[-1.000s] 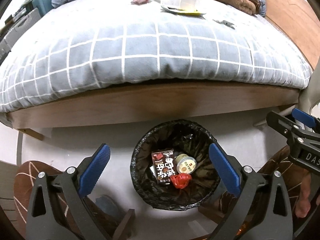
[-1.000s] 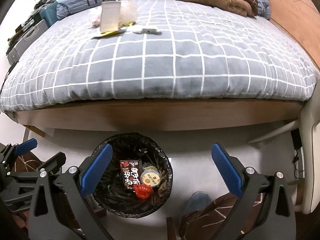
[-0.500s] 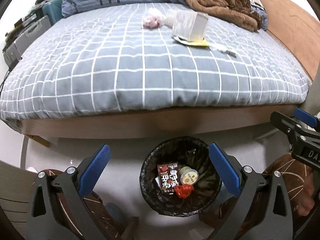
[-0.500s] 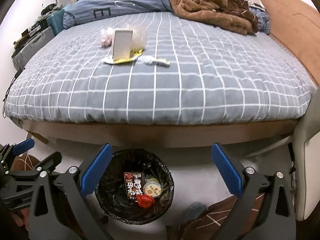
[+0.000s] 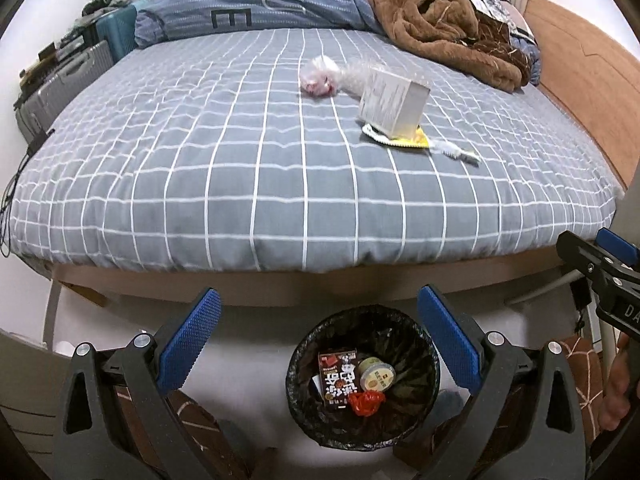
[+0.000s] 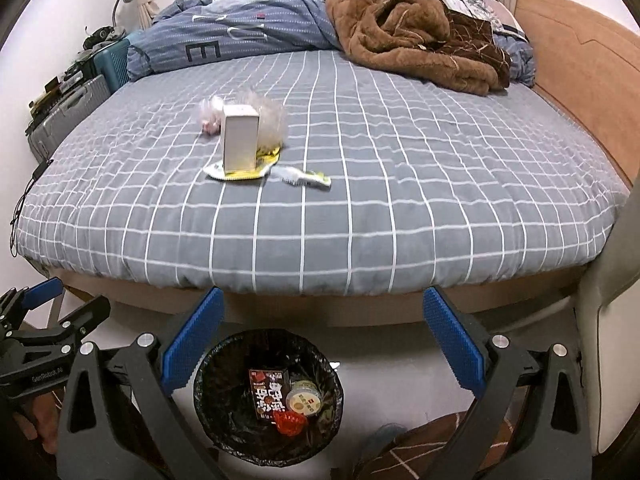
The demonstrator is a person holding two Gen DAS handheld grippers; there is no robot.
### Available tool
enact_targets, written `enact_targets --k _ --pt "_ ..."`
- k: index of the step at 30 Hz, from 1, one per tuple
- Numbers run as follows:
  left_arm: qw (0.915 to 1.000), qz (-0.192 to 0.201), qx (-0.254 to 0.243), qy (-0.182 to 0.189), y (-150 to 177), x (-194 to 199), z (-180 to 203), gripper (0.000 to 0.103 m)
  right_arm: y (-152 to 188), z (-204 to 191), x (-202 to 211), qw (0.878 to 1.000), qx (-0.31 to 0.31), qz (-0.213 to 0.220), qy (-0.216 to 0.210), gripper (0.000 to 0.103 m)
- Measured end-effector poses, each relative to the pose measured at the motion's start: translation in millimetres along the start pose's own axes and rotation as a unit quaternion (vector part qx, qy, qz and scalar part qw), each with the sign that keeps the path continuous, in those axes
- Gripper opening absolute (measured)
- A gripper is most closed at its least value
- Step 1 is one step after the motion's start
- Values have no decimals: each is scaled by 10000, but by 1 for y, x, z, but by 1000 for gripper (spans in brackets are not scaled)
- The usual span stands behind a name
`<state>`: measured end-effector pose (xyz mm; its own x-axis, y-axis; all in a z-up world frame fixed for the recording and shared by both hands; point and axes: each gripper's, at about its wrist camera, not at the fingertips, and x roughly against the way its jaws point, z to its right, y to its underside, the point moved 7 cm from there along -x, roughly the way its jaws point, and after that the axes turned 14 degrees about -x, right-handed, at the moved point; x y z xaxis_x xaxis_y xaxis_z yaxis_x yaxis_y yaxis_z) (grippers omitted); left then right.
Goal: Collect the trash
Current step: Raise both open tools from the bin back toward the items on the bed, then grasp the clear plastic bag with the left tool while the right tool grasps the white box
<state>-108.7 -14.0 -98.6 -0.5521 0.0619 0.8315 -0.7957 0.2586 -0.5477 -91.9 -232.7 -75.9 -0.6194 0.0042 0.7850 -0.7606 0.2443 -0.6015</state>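
A black-lined trash bin (image 5: 430, 368) (image 6: 208, 400) stands on the floor by the bed, holding a dark carton (image 5: 336, 376), a small round cup (image 5: 375, 373) and a red wrapper (image 5: 366, 402). On the grey checked bed lie a white box (image 5: 394, 104) (image 6: 239, 142), a yellow wrapper (image 5: 404, 141) (image 6: 236, 174), a clear crumpled bag (image 5: 320, 78) (image 6: 272, 118) and a small white-green wrapper (image 5: 454, 152) (image 6: 304, 177). My left gripper (image 5: 316, 336) is open, empty, above the bin. My right gripper (image 6: 322, 334) is open too, empty, over the bin's right side.
A brown blanket (image 6: 412, 28) and a blue striped duvet (image 6: 240, 32) are piled at the head of the bed. Suitcases (image 5: 68, 80) stand along the left wall. The wooden bed frame (image 5: 280, 286) edges the floor. Slippered feet (image 5: 580, 376) flank the bin.
Both grippers have risen and tilted up, away from the bin. The bed top with its trash now fills the views and the bin looks smaller and lower.
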Motion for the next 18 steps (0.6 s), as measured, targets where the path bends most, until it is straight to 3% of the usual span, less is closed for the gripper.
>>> enact_targets --k 9,18 --pt "9999 62 38 -83 -44 -16 -17 97 -34 -18 -23 9998 83 -70 -162 91" --pt "9997 110 100 -185 -117 -66 -58 97 -84 -66 -58 9986 337 -93 -390 91"
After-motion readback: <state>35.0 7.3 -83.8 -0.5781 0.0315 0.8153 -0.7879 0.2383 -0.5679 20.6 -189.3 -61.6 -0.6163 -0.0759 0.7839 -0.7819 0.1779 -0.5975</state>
